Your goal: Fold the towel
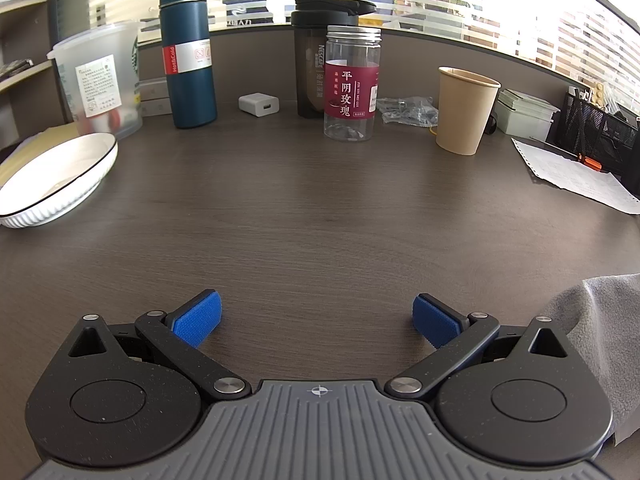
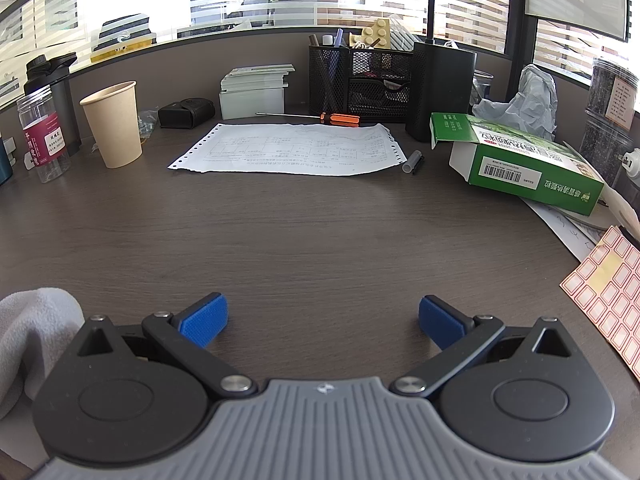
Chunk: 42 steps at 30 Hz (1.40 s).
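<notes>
My left gripper [image 1: 316, 320] hangs low over a dark wood-grain desk [image 1: 320, 216], its blue-padded fingers [image 1: 198, 318] spread wide with nothing between them. The grey towel [image 1: 596, 332] lies bunched at the lower right edge of the left wrist frame, just beside the gripper's body and clear of the pads. Across the top of that frame stand a blue flask [image 1: 188, 48], a clear jar with a red label [image 1: 352, 84], a black shaker bottle [image 1: 316, 40] behind the jar, and a paper cup [image 1: 464, 110]. A white bowl [image 1: 52, 180] sits at the left edge, with a small white charger [image 1: 259, 104] between the flask and the shaker bottle.

My right gripper [image 2: 323, 322] is equally wide open over bare desk, and it grips nothing. In the right wrist frame the towel [image 2: 32, 328] shows as a pale heap at the lower left edge, beside the gripper's housing. A printed sheet [image 2: 288, 150] lies flat at upper centre, an orange-handled screwdriver [image 2: 340, 118] just behind it, and a black mesh organiser [image 2: 360, 80] beyond that. A green box [image 2: 520, 160] with its flap open rests at the upper right, and a sheet of red-bordered labels [image 2: 612, 296] lies at the right edge.
</notes>
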{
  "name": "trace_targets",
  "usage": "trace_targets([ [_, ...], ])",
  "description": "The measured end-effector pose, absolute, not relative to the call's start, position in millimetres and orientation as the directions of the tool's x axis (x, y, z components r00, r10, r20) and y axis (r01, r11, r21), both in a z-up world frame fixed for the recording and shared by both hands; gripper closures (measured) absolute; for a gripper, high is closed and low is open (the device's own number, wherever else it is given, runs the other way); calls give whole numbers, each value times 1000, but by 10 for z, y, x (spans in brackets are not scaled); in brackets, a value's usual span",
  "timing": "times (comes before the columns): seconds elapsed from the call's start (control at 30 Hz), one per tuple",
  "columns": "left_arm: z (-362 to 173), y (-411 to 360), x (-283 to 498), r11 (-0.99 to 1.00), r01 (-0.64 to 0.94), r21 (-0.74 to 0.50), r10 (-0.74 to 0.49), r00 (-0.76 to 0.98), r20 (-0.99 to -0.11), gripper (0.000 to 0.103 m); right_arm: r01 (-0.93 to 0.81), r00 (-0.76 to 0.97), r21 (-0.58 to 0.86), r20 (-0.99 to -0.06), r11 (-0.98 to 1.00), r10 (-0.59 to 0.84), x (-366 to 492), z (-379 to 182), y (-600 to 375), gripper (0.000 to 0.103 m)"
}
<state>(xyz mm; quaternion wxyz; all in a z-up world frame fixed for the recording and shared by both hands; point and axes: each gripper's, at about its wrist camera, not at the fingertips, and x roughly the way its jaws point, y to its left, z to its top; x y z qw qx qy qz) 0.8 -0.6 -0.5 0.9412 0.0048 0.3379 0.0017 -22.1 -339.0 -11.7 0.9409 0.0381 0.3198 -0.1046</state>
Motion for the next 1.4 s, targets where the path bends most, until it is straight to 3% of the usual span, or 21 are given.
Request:
trace_targets([
  [1.4,0,-6,3,1000,0,12,8,771,-636,0,221,774,4,-609,975,-173,-221,-120,-3388,0],
])
